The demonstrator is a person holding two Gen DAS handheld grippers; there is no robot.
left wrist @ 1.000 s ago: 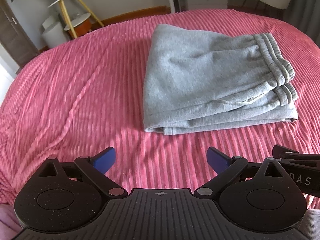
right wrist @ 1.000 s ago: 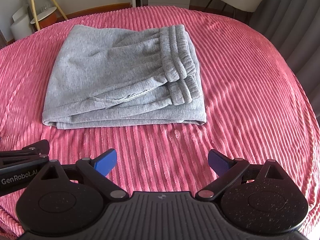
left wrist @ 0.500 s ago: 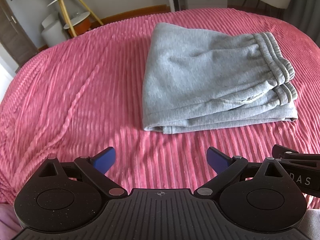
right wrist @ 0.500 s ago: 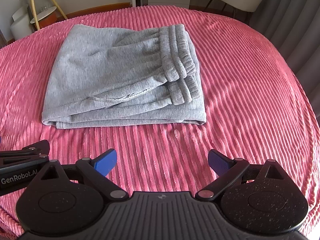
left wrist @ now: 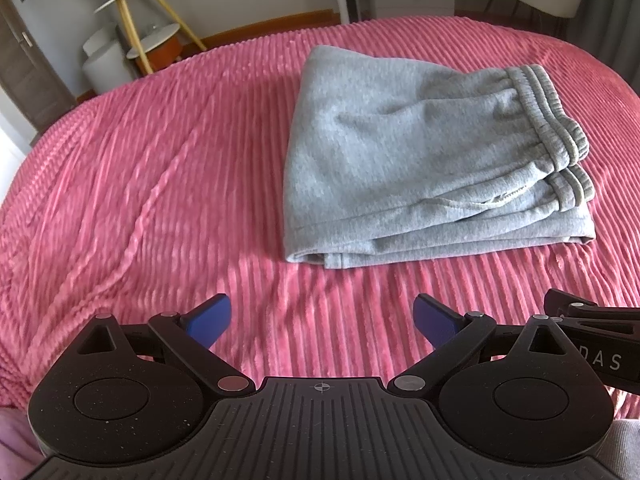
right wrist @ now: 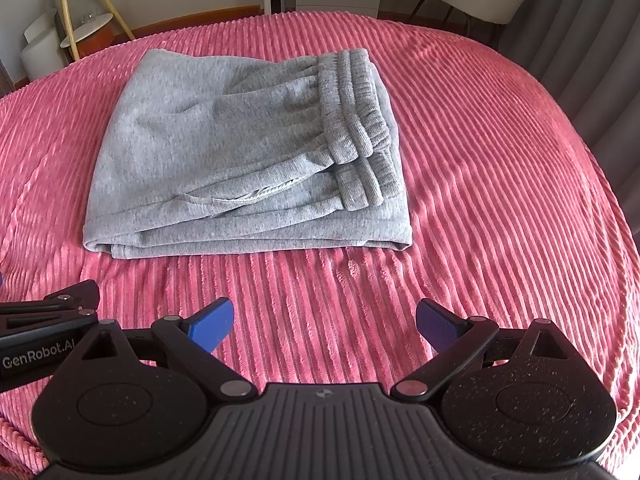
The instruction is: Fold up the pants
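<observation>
Where legible, "GenRobot.AI" on left tool [right wrist: 48,320] beside folded pants [right wrist: 248,152]

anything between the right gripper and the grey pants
Nothing but bare pink bedspread. In the right wrist view, the open right gripper hangs short of the folded pants, with only ribbed cover in the gap.

Black grippers [left wrist: 322,322], blue fingertips [right wrist: 210,326]
</observation>
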